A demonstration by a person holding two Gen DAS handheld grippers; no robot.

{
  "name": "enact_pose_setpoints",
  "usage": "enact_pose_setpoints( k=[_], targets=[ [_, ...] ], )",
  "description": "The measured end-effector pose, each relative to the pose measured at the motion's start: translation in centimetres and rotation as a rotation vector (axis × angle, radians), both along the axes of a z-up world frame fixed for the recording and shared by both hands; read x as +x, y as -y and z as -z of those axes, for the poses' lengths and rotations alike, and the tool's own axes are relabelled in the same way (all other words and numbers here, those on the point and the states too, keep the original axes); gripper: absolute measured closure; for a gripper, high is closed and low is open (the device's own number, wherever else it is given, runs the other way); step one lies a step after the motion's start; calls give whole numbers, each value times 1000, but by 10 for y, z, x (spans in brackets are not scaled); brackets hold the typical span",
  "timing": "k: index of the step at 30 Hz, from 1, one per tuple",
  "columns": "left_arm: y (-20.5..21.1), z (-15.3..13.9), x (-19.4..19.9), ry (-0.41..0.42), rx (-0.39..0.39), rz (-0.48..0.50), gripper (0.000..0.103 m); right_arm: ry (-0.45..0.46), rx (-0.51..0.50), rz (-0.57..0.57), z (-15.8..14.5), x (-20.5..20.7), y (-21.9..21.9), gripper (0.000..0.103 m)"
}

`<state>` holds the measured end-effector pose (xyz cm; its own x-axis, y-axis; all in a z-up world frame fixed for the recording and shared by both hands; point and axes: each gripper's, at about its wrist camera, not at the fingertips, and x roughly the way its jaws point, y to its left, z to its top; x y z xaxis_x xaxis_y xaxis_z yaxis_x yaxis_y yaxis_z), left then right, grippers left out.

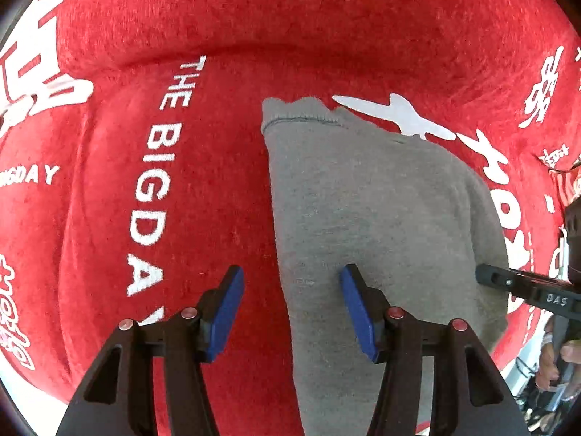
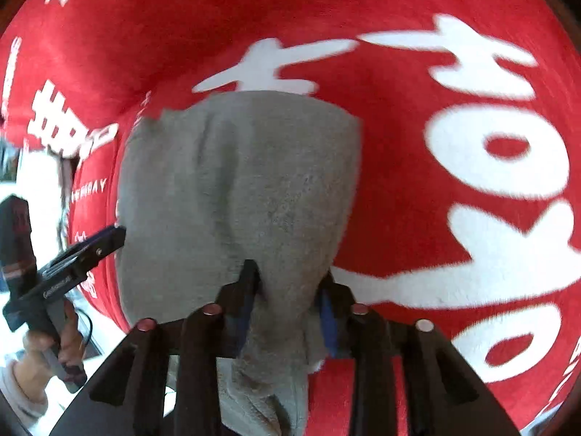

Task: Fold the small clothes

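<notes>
1. Red plush cloth (image 1: 326, 18) with white lettering covers the whole surface under both cameras.
2. Grey knit garment (image 1: 381, 218) lies on the red cloth, its stitched hem at the far end, the near end bunched.
3. Right gripper (image 2: 288, 292): fingers clamped on the bunched near end of the garment.
4. Left gripper (image 1: 292, 309): fingers spread wide, empty, straddling the garment's left edge.

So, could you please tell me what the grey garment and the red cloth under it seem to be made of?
Grey garment: looks like soft knit, probably cotton fleece or terry; matte, heathered, with a stitched hem and fuzzy edges. Red cloth: seems a short-pile, velvety fabric with white printed lettering; its fibre is unclear.
</notes>
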<state>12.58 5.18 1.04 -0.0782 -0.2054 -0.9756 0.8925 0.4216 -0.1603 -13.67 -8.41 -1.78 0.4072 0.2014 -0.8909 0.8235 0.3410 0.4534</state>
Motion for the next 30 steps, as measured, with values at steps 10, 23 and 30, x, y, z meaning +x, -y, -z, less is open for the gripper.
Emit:
enact_pose_setpoints(
  k=[10,23,30],
  targets=[
    [-21,-20,-11,40,60,37,45,-35,24,112,-30,-35,-20,81],
    [-41,-19,-22,42,118,37,45,-152,37,14,-26,-5,-70,91],
    [-44,-19,-20,38,129,24,45,-191,12,17,-13,-11,-71,92]
  ],
)
